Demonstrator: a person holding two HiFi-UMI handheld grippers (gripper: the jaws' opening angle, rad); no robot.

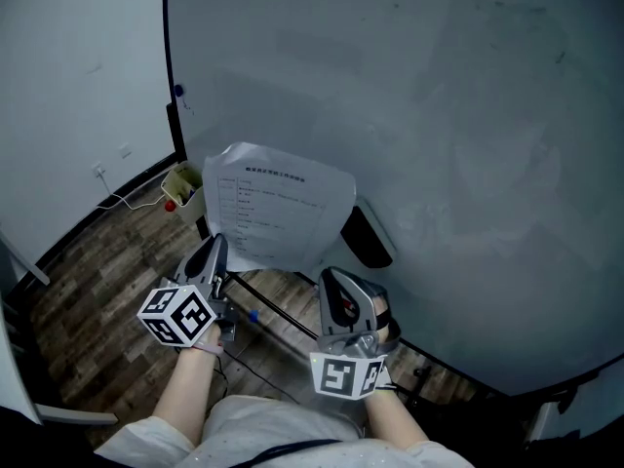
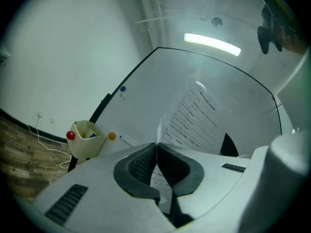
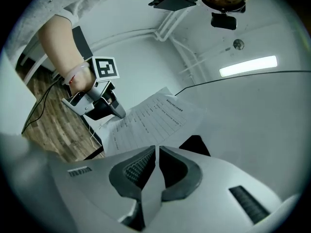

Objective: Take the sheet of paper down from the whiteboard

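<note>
A printed sheet of paper (image 1: 278,208) stands against the lower part of the whiteboard (image 1: 439,115), its top edge bowed forward. My left gripper (image 1: 216,256) is shut on the sheet's lower left edge; in the left gripper view the paper (image 2: 194,120) runs down between the closed pads of the left gripper (image 2: 156,147). My right gripper (image 1: 336,279) is at the sheet's lower right edge. In the right gripper view the paper (image 3: 150,120) reaches into the right gripper (image 3: 156,152), whose jaws are closed on it. The left gripper (image 3: 119,111) shows there too, clamped on the far edge.
A beige pen cup (image 1: 182,188) with a red magnet hangs at the board's lower left. A black eraser (image 1: 369,234) sits on the board right of the sheet. Below are the stand's dark bar (image 1: 283,310), wooden floor (image 1: 88,291) and a wall socket (image 1: 99,171) with a cable.
</note>
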